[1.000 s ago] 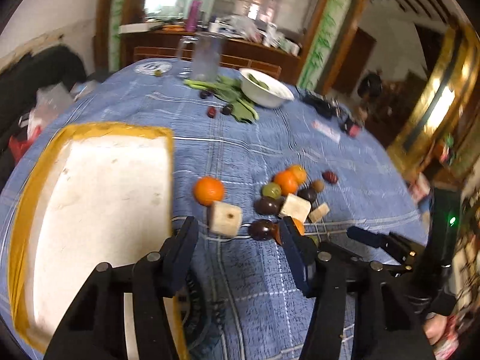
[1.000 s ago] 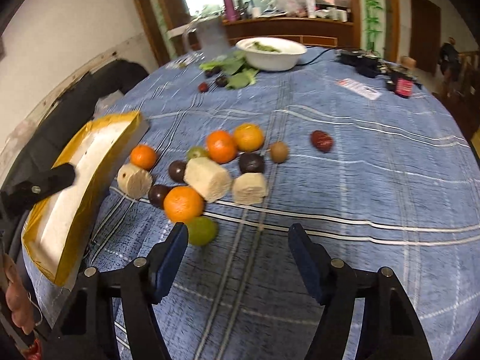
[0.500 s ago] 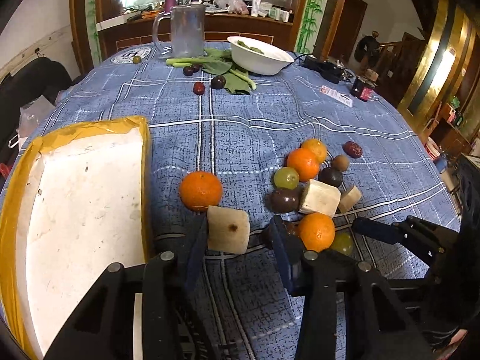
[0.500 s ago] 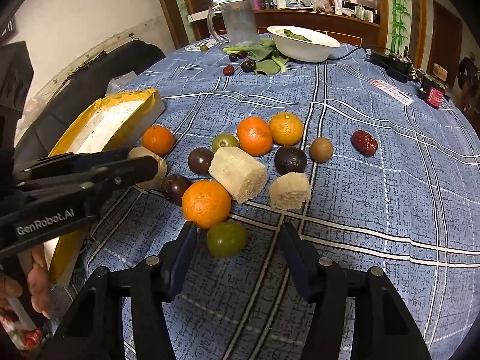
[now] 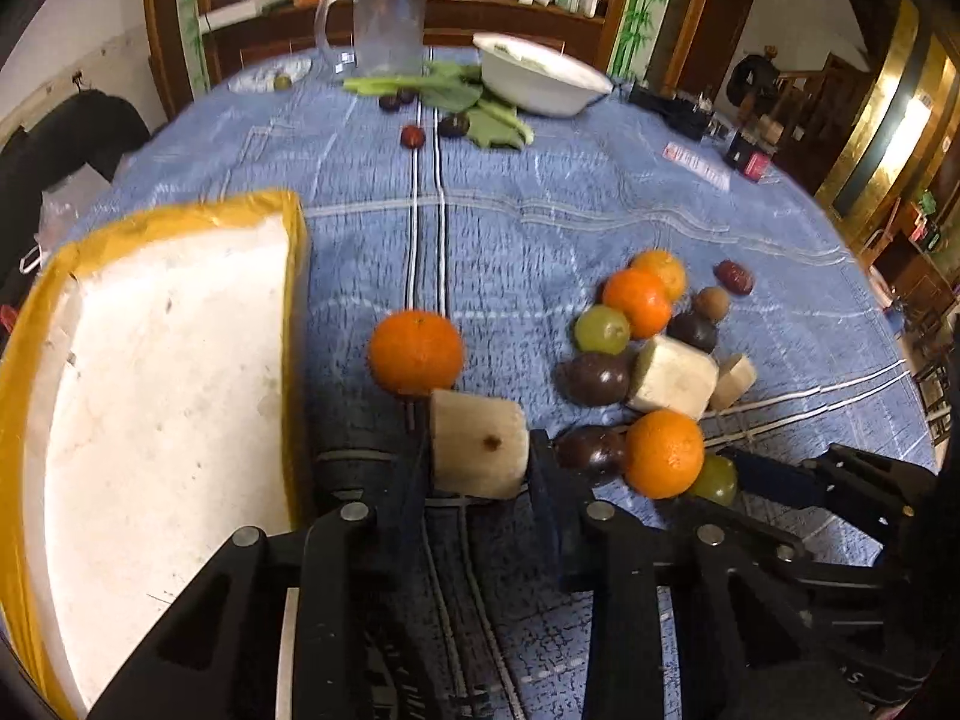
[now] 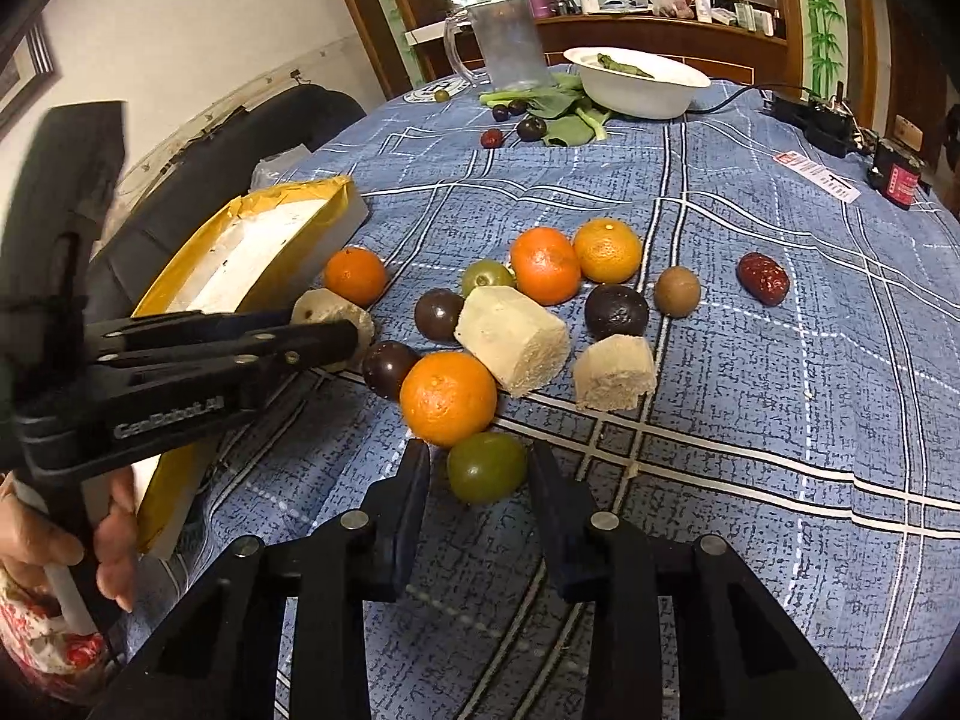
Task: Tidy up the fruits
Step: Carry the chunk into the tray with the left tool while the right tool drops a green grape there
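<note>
Two grips are being made at once among the fruit on the bench (image 6: 780,372), which is covered by a blue checked cloth. The left gripper (image 5: 480,468) has a pale cut chunk (image 5: 480,450) between its fingers; they are closing and their pads sit against the chunk's sides. That chunk lies just beside an orange (image 5: 415,351) and near the yellow-edged tray (image 5: 294,276), whose white inside shows at the left of the left wrist view. The right gripper (image 6: 478,471) is also closing, with a green round fruit (image 6: 486,467) between its fingers; a narrow gap still shows on each side of the fruit, so the pads do not seem to press it. This green fruit touches a large orange (image 6: 448,397) right behind it.

Behind these lie a dark plum (image 6: 387,367), two more pale chunks (image 6: 513,339), another dark fruit (image 6: 616,312), two oranges (image 6: 545,265) side by side, a second green fruit (image 6: 485,276), a small brown fruit (image 6: 677,291) and, a little apart, a red date (image 6: 763,279).

On the side of the left gripper's body, seen from the right wrist, raised letters read "GenRobot.AI" (image 6: 168,417). A hand (image 6: 54,534) holds its handle. At the far end of the bench stand a clear jug (image 6: 504,48) and a white bowl (image 6: 636,84) with leafy greens (image 6: 564,114) beside it. A white slip with a red end (image 6: 816,175) carries print too small to read.
</note>
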A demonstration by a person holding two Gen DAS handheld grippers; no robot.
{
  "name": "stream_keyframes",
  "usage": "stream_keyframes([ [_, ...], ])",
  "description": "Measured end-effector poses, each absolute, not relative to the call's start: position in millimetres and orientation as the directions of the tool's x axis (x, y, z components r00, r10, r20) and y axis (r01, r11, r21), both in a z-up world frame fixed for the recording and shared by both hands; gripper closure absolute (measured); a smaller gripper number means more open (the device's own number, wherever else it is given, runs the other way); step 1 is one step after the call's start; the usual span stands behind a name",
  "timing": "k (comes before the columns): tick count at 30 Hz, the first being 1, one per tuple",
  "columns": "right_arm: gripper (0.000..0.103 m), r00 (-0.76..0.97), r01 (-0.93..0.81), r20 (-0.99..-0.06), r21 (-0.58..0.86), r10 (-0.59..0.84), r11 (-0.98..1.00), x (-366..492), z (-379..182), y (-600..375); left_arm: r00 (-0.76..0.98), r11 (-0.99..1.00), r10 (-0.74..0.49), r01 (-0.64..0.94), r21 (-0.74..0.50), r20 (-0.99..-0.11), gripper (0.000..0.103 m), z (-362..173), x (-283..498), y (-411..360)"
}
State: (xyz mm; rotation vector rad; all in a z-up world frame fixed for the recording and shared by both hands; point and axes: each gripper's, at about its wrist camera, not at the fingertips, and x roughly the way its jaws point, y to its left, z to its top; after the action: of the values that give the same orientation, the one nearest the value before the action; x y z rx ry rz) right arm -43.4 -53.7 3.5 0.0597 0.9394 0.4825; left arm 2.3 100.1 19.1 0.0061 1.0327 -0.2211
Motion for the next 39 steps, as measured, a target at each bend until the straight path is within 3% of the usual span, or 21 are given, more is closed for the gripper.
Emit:
stream_keyframes([
  [3,0.066,0.494,-0.371,-0.759,0.258,0.425,0.892,-44,3,-53,0.496,0.980,-0.155,0.184,-0.071,-0.854,0.070,18,3,95],
  [5,0.067,0.498,-0.373,-0.758,0.252,0.422,0.893,-45,4,-53,0.509,0.984,-0.136,0.172,-0.054,-0.850,0.076,18,2,95],
  [7,0.075,0.507,-0.369,-0.757,0.242,0.413,0.897,-45,4,-54,0.518,0.984,-0.151,0.161,-0.077,-0.842,0.076,20,-1,98],
  [14,0.075,0.526,-0.368,-0.729,0.270,0.439,0.890,-53,14,-56,0.600,0.987,-0.149,0.137,-0.083,-0.786,0.076,50,-28,110],
  [19,0.075,0.555,-0.389,-0.693,0.273,0.460,0.880,-73,38,-47,0.651,0.989,-0.145,0.081,-0.121,-0.745,0.075,73,-56,145],
  [26,0.075,0.521,-0.494,-0.647,0.303,0.557,0.815,-93,76,14,0.674,0.990,-0.039,-0.076,-0.121,-0.738,0.075,73,-81,223],
  [33,0.074,0.409,-0.573,-0.704,0.296,0.580,0.764,-90,60,113,0.637,0.972,0.050,-0.209,-0.110,-0.770,0.075,51,-92,290],
  [39,0.073,0.366,-0.581,-0.761,0.263,0.536,0.771,-91,29,166,0.616,0.969,0.035,-0.214,-0.124,-0.787,0.075,40,-97,306],
])
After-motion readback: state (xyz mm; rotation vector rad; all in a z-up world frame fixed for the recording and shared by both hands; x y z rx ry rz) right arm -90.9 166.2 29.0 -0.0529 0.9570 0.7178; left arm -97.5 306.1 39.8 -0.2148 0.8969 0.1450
